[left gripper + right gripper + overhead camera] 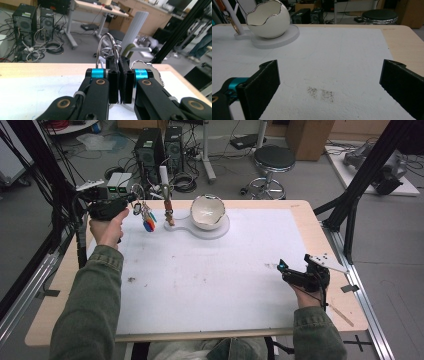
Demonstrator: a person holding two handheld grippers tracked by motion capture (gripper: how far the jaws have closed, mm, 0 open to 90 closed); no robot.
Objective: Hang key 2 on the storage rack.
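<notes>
My left gripper (131, 200) is at the table's far left, lifted off the mat and shut on a metal key ring (110, 47). In the left gripper view its jaws (121, 75) pinch the ring's wire loops. A bunch of keys with coloured tags (146, 219) hangs from the ring, just left of a thin white post (168, 205). The post shares a white base (220, 231) with a white egg-shaped bowl (208, 212) that has a jagged silver rim. My right gripper (295, 262) rests low at the mat's right side, open, with nothing between its pads (265, 80).
A white mat (210, 275) covers most of the wooden table (325, 245). The bowl (268, 21) and post (233, 23) stand far from the right gripper (328, 72). Beyond the table are computer towers (157, 150), a stool (274, 160) and black frame struts (360, 185).
</notes>
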